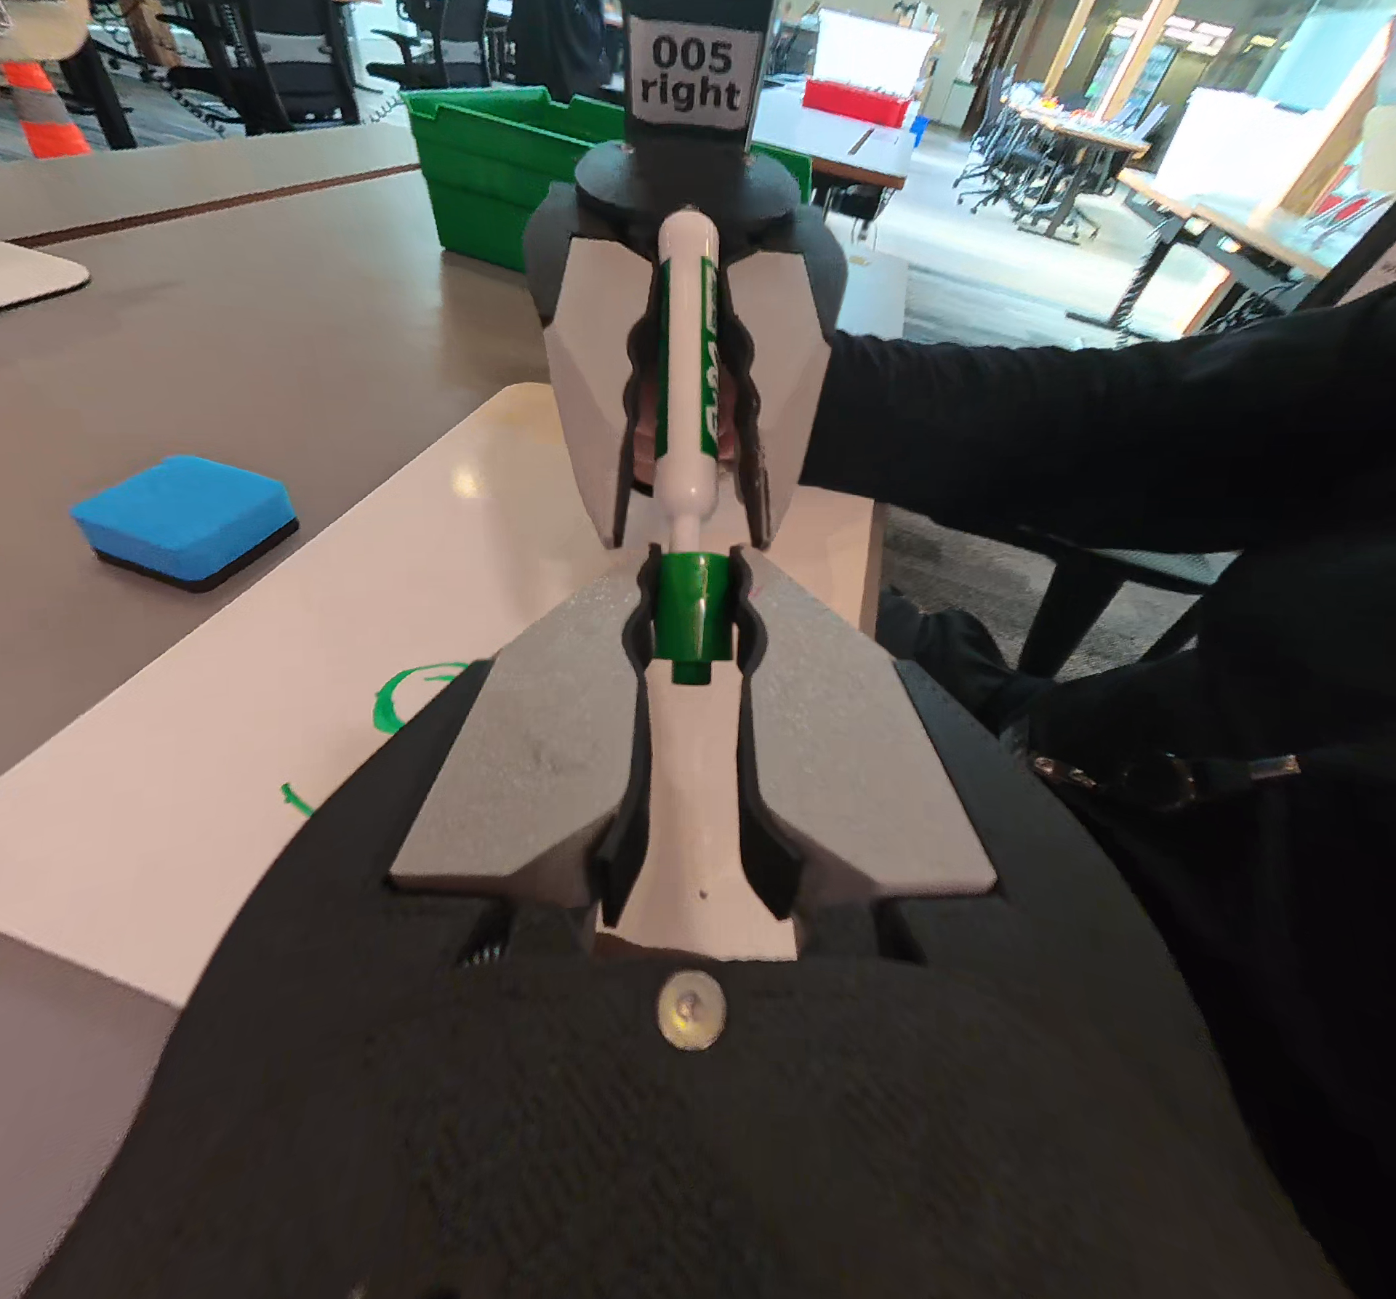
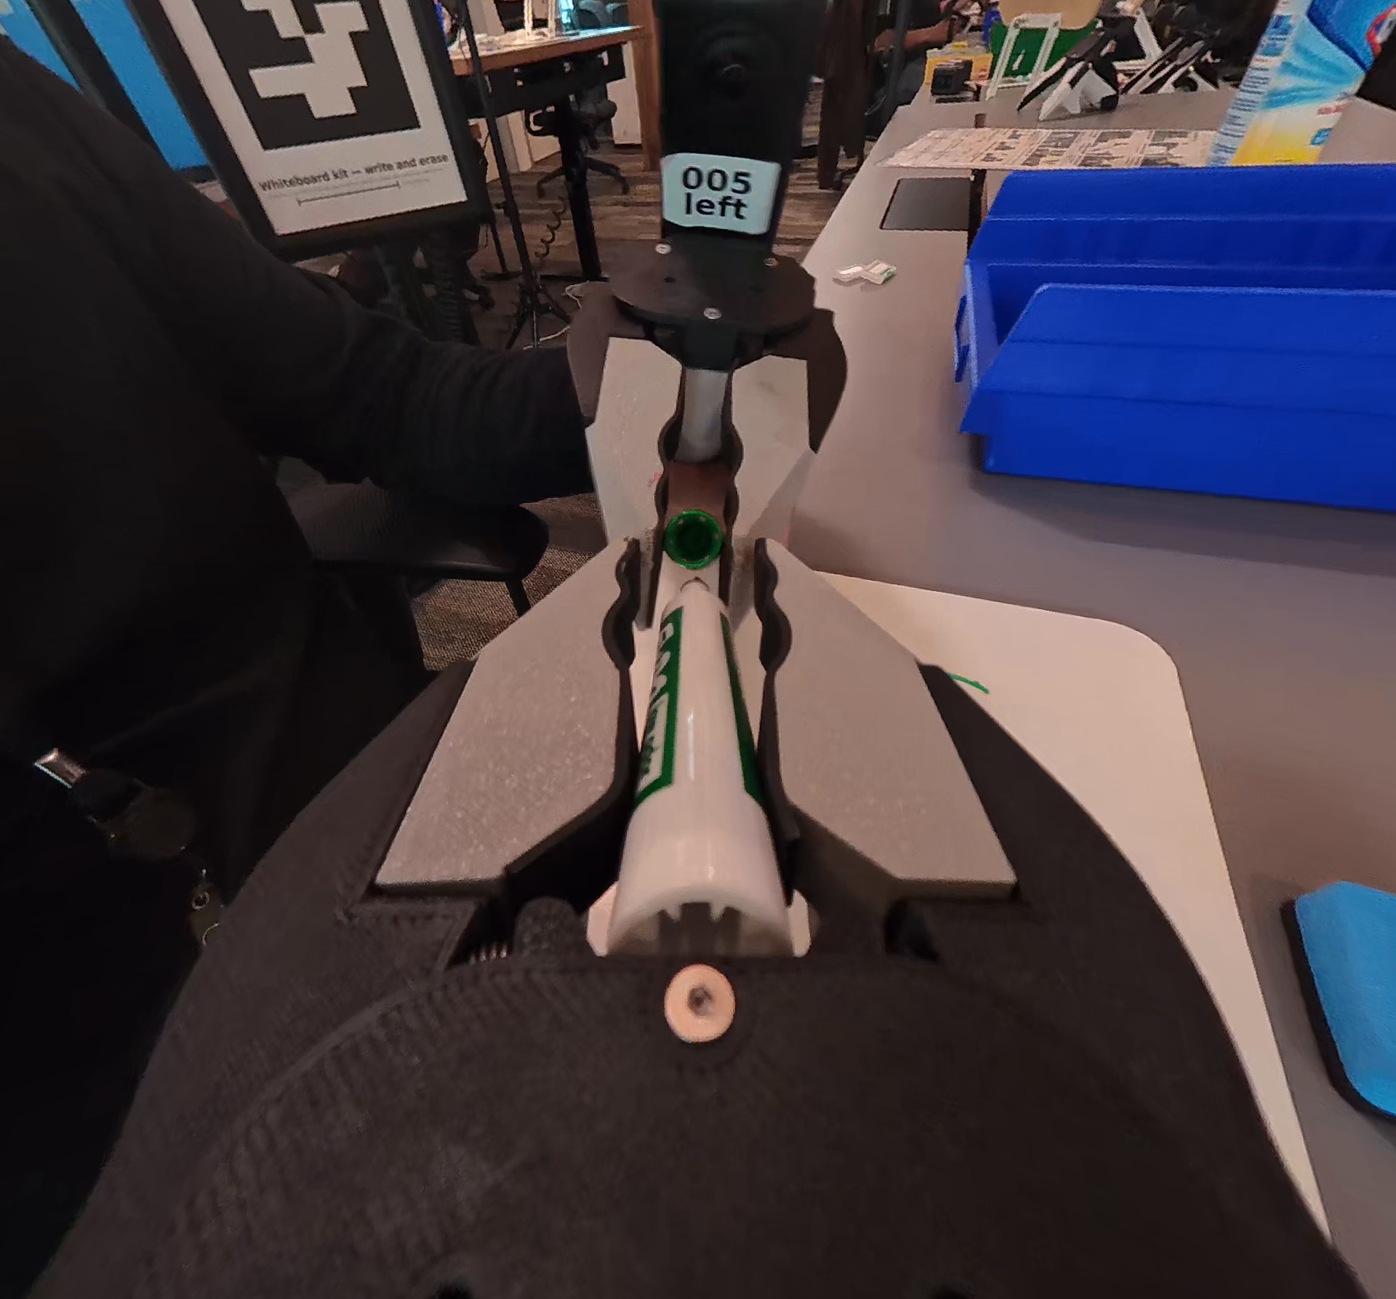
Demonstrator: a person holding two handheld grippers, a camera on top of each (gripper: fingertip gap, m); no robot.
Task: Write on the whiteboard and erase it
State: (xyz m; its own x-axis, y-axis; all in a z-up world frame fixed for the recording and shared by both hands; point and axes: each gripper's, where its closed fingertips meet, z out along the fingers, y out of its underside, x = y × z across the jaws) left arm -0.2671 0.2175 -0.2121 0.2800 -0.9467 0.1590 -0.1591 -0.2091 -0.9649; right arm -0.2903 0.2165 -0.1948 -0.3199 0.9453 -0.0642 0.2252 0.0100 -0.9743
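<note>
Left of the whiteboard [image 1: 249, 674], a blue eraser [image 1: 185, 519] lies flat on the worktop [image 1: 249, 326]. Over the whiteboard's near edge, the left gripper [image 1: 693, 609] has its jaws clamped on the green cap [image 1: 693, 609]. The white marker [image 1: 684, 387], with green lettering on its barrel, runs lengthwise between both grippers, nib meeting the cap. Right gripper [image 2: 695, 658]: jaws closed on the barrel. Green bin [image 1: 491, 175] behind
</note>
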